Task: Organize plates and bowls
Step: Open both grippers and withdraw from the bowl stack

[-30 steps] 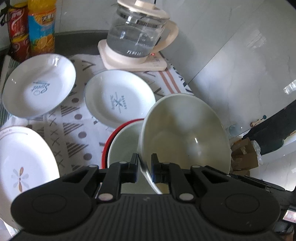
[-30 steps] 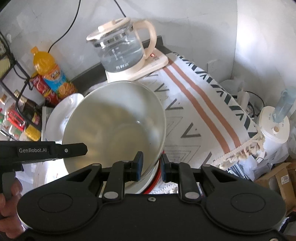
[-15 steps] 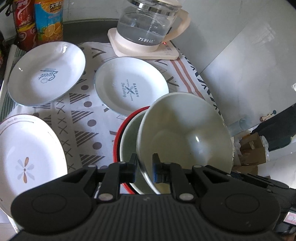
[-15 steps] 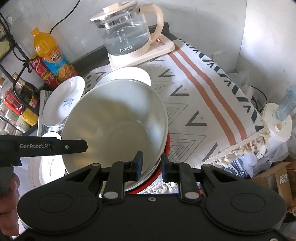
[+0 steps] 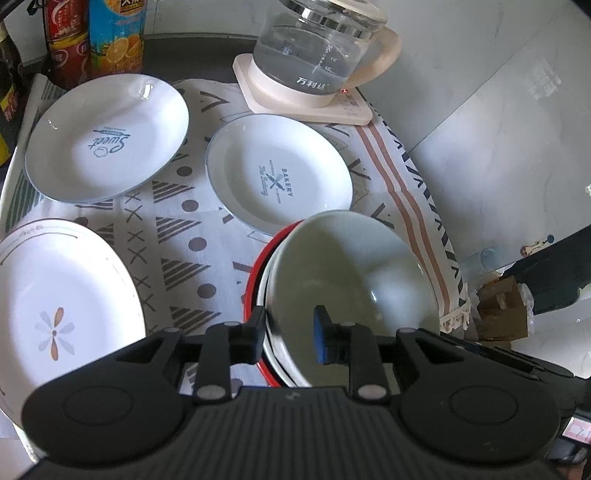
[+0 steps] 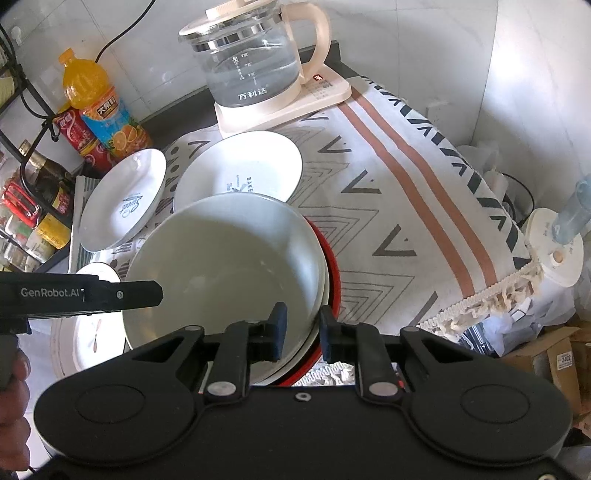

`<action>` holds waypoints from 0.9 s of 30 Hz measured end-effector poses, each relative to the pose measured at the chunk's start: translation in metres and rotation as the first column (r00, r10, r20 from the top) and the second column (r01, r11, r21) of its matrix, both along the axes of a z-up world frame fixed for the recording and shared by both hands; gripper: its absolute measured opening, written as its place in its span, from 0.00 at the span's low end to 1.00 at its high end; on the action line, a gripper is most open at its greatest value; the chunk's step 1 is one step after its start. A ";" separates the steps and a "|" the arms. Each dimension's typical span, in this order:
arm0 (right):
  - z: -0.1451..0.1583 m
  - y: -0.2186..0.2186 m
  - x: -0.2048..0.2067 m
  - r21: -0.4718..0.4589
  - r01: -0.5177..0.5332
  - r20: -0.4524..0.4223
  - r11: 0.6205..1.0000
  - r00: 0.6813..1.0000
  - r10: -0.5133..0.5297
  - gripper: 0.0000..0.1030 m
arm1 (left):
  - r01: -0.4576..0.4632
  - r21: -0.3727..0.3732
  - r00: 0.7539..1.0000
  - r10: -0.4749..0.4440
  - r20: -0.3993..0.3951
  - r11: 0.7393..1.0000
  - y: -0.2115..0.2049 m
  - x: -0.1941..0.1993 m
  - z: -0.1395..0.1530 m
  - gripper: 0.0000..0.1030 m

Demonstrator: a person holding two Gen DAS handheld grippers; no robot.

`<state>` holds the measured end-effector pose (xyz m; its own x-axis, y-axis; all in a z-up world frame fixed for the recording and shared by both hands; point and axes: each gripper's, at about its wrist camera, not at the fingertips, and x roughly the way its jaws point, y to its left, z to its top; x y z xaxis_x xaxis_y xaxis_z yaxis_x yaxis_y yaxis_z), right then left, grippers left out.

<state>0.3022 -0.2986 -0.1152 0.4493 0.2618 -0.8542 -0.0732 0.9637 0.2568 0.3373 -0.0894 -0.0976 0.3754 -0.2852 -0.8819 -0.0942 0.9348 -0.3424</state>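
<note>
A pale green bowl [image 5: 351, 273] [image 6: 221, 258] sits nested in a white bowl inside a red-rimmed bowl [image 5: 255, 280] [image 6: 332, 266] on the patterned cloth. My left gripper [image 5: 290, 336] straddles the stack's near-left rim; its jaws are opening and the pads stand off the rim. My right gripper [image 6: 301, 328] is shut on the pale bowl's near-right rim. Three white plates lie apart on the cloth: a "Sweet" plate [image 5: 107, 136] [image 6: 122, 199], a "Bakery" plate [image 5: 277, 177] [image 6: 240, 166] just behind the bowls, and a flower plate [image 5: 55, 306] [image 6: 92, 332] at the left.
A glass kettle [image 5: 314, 55] [image 6: 255, 62] on its cream base stands at the back. Juice and drink bottles [image 5: 114, 33] [image 6: 99, 107] stand back left beside a wire rack [image 6: 22, 184]. The cloth's fringed edge [image 6: 480, 299] drops off at the right above boxes.
The pale bowl, held up and tilted before, has come down level into the red-rimmed stack. The left jaws have spread apart off its rim. The right jaws keep their grip.
</note>
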 end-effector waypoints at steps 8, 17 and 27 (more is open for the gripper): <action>0.030 -0.001 0.000 0.035 -0.001 0.077 0.999 0.997 -0.002 0.30 | -0.015 -0.016 0.998 0.016 0.054 1.000 0.011 -0.001 0.020 0.47; 0.055 0.018 0.007 0.076 -0.032 0.160 0.997 0.987 0.020 0.59 | -0.069 -0.003 0.990 0.069 0.121 0.998 0.038 -0.010 0.041 0.74; 0.062 0.055 0.017 0.095 -0.130 0.172 0.987 0.979 0.113 0.79 | -0.172 0.008 0.977 0.170 0.127 0.985 0.077 -0.024 0.047 0.82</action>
